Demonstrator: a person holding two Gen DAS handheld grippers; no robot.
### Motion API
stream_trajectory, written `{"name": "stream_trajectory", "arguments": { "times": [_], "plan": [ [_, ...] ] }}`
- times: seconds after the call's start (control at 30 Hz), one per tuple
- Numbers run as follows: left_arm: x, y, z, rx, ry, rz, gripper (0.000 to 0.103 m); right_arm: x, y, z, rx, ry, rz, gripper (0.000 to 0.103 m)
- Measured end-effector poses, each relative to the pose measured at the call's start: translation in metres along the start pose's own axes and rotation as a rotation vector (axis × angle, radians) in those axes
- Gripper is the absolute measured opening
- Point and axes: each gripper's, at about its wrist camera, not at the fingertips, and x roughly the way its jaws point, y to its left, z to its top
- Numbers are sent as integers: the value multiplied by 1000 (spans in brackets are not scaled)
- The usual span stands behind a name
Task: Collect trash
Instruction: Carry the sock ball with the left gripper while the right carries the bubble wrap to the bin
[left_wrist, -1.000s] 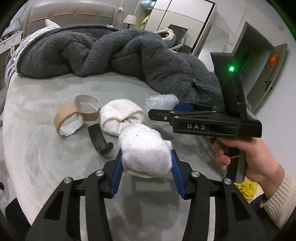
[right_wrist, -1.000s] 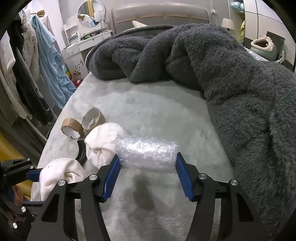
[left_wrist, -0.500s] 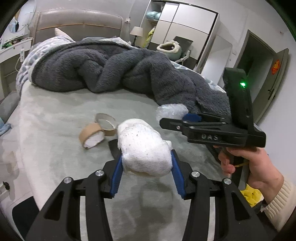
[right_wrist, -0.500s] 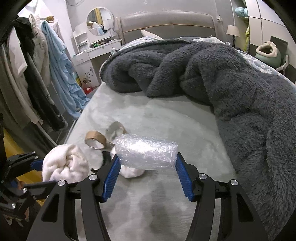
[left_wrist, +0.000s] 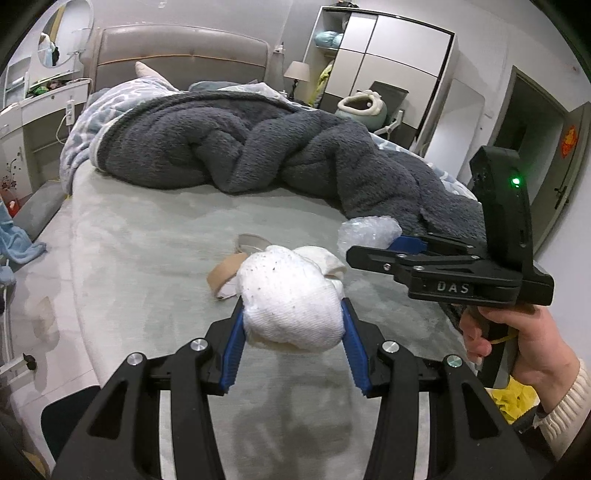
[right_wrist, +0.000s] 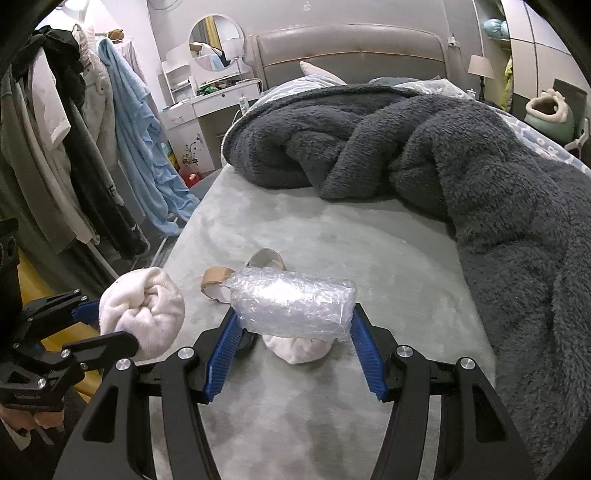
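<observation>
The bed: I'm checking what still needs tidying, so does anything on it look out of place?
Yes. Two cardboard tape rings and a white balled cloth lie loose on the bed sheet. The grey blanket is bunched in a heap, not spread.

My left jaws pinch a balled white sock (left_wrist: 291, 306), speckled with dark lint. My right jaws clamp a crumpled bubble-wrap roll (right_wrist: 291, 306) endwise. Another sock bundle (right_wrist: 297, 349) and two cardboard tape rings (right_wrist: 216, 284) lie on the bed.

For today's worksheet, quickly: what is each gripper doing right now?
Left gripper: shut on the rolled white sock.
Right gripper: shut on the bubble wrap roll.
</observation>
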Motion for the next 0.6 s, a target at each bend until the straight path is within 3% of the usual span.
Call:
{"name": "stream_trajectory", "arguments": {
  "times": [0.6],
  "plan": [
    [-24, 33, 0, -39, -24, 58, 51, 13, 35, 14, -37, -5, 35, 60]
  ]
}}
